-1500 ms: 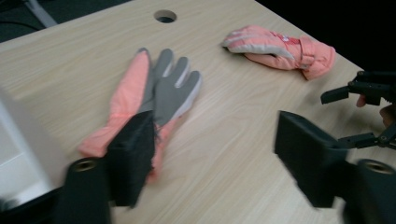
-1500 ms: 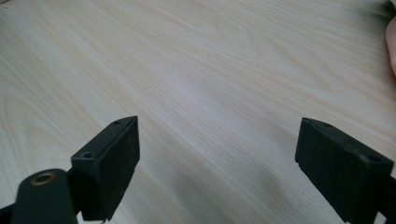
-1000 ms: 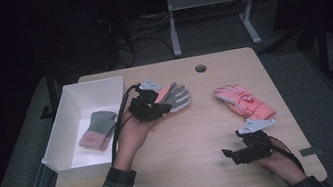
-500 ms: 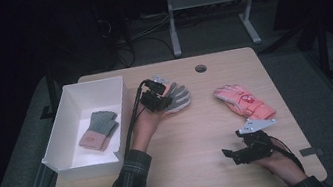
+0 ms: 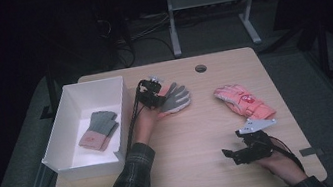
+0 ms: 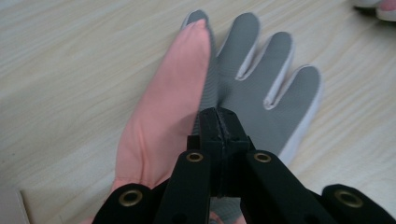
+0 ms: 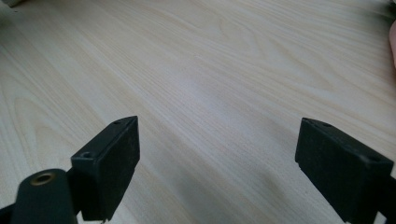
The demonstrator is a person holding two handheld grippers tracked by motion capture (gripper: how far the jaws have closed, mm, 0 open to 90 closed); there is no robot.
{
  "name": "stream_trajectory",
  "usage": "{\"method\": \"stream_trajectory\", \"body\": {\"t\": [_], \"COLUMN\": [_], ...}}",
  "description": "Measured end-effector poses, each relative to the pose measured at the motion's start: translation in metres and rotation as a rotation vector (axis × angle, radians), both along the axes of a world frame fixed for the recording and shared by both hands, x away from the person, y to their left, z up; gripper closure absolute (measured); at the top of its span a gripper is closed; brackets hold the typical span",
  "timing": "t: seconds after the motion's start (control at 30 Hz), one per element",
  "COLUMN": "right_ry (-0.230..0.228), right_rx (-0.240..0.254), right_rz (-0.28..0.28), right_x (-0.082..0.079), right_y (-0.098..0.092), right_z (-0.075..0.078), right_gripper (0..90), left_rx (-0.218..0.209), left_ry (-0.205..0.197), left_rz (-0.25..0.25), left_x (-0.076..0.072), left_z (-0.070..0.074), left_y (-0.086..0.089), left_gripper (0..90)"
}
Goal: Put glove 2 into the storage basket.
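A grey-palmed glove with a pink back (image 5: 175, 99) lies on the wooden table (image 5: 208, 178) at centre left, one pink flap folded over (image 6: 168, 116). My left gripper (image 5: 159, 98) sits at the glove's cuff end. Its jaws are shut, with the glove's fabric (image 6: 261, 88) pinched at their tips (image 6: 219, 122). A second, pink glove (image 5: 244, 102) lies flat farther right. Near the table's front right my right gripper (image 5: 229, 155) rests low with its jaws wide open over bare wood (image 7: 219, 140), nothing between them.
A white open box (image 5: 67, 139) stands at the table's left edge and holds another grey and pink glove (image 5: 99, 130). A round cable hole (image 5: 200, 68) is near the far edge. A metal stand's legs (image 5: 173, 26) are on the floor beyond.
My left hand and gripper have shifted right, away from the box, and down onto the grey glove. The right gripper has stayed where it was.
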State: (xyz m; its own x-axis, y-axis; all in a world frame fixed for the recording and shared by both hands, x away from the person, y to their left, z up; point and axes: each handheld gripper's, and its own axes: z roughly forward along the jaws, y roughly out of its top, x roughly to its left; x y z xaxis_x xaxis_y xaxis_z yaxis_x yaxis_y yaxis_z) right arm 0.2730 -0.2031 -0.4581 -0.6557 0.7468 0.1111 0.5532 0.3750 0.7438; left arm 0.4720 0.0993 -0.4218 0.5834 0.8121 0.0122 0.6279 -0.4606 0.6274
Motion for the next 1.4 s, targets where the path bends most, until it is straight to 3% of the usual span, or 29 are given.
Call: {"method": "stream_trajectory", "body": {"t": [0.2,0.43,0.53,0.83,1.03,1.1,1.13,1.23,1.3,1.4], "right_ry": [0.002,0.004,0.003,0.003,0.003,0.001,0.001,0.0,0.001,0.004], "right_rx": [0.0,0.002,0.002,-0.001,-0.002,-0.002,-0.002,-0.003,-0.002,-0.001], "right_rz": [0.0,-0.001,-0.001,-0.001,-0.001,-0.002,-0.002,-0.002,-0.003,-0.007], "right_x": [0.0,0.0,0.0,0.0,0.0,0.0,0.0,0.0,-0.001,-0.001], "right_y": [-0.001,-0.001,0.0,-0.001,-0.001,-0.001,-0.001,0.0,0.0,0.001], "right_z": [0.0,0.0,0.0,0.0,0.0,0.0,0.0,0.0,0.0,0.001], "right_gripper": [13.7,13.7,13.7,13.7,13.7,13.7,13.7,13.7,13.7,13.6], "left_rx": [0.001,-0.032,-0.051,-0.071,-0.087,-0.113,-0.113,-0.115,-0.104,-0.124], "left_ry": [0.047,0.097,0.101,0.132,0.145,0.153,0.153,0.166,0.162,0.145], "left_rz": [-0.012,-0.094,-0.116,-0.25,-0.288,-0.303,-0.303,-0.343,-0.36,-0.369], "left_x": [0.002,-0.008,-0.013,-0.047,-0.065,-0.078,-0.078,-0.096,-0.099,-0.102], "left_z": [-0.009,-0.006,-0.006,-0.007,-0.008,-0.01,-0.01,-0.009,-0.008,0.0], "left_y": [0.0,-0.011,-0.016,-0.038,-0.041,-0.043,-0.043,-0.047,-0.047,-0.047], "left_gripper": [89.9,89.9,89.9,90.0,90.0,89.9,89.9,89.9,89.9,89.9]}}
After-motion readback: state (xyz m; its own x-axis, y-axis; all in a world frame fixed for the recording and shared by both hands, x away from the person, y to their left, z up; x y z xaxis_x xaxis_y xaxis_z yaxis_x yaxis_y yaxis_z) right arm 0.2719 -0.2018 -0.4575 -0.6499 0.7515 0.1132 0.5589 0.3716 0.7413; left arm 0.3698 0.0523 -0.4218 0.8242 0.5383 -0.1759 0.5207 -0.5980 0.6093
